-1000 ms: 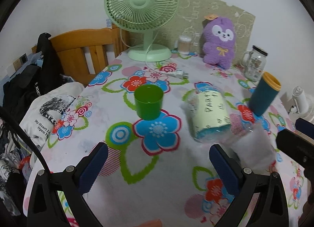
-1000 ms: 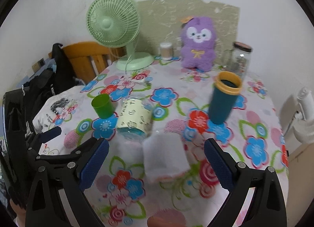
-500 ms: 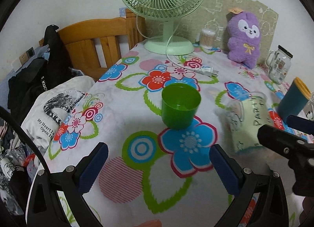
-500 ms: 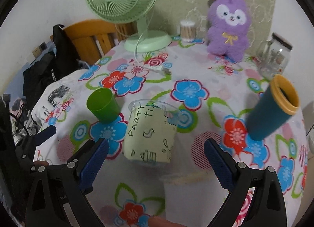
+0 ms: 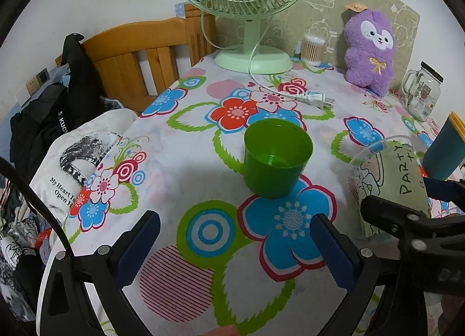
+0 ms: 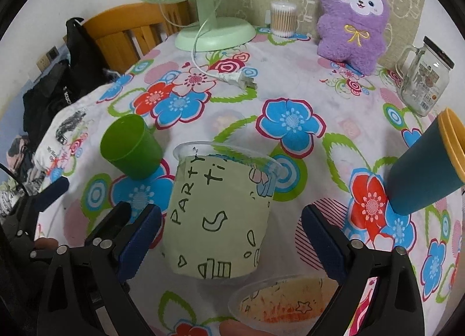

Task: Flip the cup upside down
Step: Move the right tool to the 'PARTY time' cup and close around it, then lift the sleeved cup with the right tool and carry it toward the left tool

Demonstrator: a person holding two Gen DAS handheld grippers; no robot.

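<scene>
Right then, my left claw (image 5: 234,244) hung wide open over the desk (image 5: 186,161), green cup (image 5: 277,157) upright just ahead btwn its fingers. My right claw (image 6: 231,235) was wide too, w/ the pale "PARTY" cup (image 6: 221,219) btwn its pads, not gripped.
</scene>
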